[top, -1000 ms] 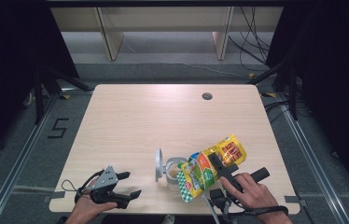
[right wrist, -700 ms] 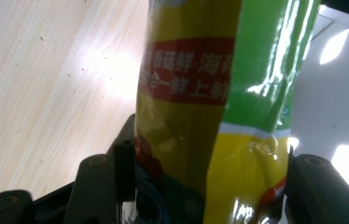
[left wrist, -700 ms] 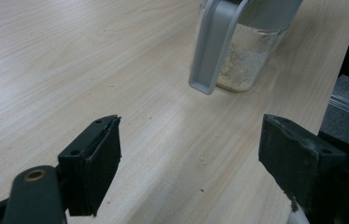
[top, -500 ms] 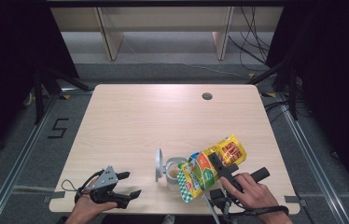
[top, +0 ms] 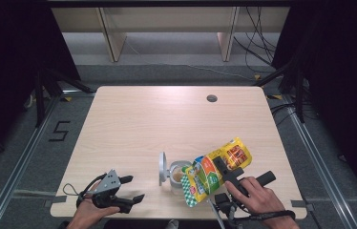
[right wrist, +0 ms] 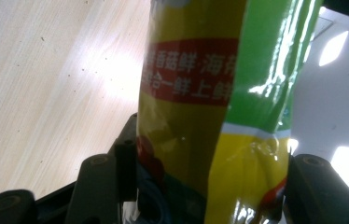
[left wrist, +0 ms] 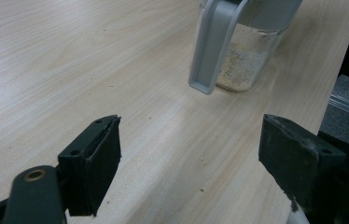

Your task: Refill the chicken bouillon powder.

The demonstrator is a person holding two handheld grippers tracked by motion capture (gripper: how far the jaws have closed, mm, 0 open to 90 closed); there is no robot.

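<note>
Over the lidded jar, pouch clamped in right hand-held gripper, tilted for pouring; left hand-held gripper spread wide, idle on the bench.

Yellow-green pouch with red band; grey-lidded jar.

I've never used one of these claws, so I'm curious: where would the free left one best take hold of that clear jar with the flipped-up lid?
Probably around the jar's clear body below the rim, coming in level from the left gripper's own side. That side is unobstructed, while the tilted bag held by the right gripper covers the far side. The raised grey lid looks hinged, so likely a poor handle.
</note>
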